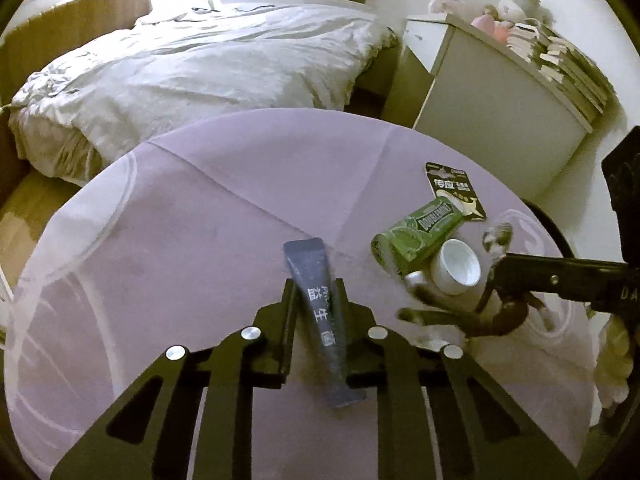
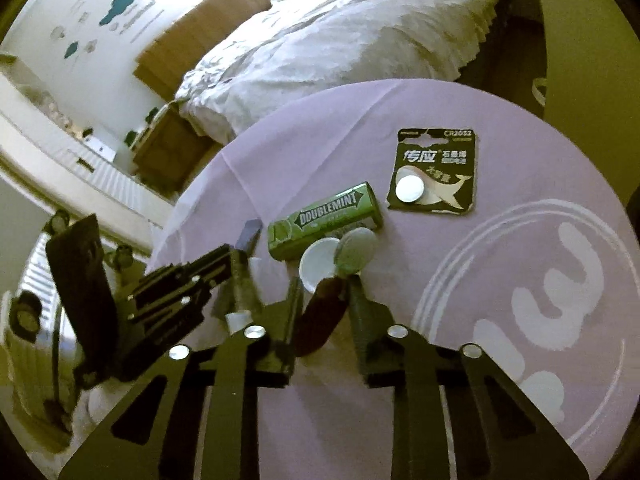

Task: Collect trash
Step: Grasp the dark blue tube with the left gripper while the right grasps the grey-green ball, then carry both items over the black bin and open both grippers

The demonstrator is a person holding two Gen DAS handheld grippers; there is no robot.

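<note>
I am pinching the sachet [image 1: 326, 320] in my left gripper [image 1: 316, 292] and the bottle [image 2: 320, 320] in my right gripper [image 2: 326, 284]; I am lifting straight, avoiding the gum [image 2: 324, 220] at twelve o'clock.

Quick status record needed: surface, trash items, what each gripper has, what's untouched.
surface: round table under a lilac cloth
left gripper: shut on dark sachet
right gripper: shut on small dark bottle, its white cap flipped open
untouched: green gum pack, touching the cap; battery card lying apart, beyond it
background: bed, white cabinet
</note>
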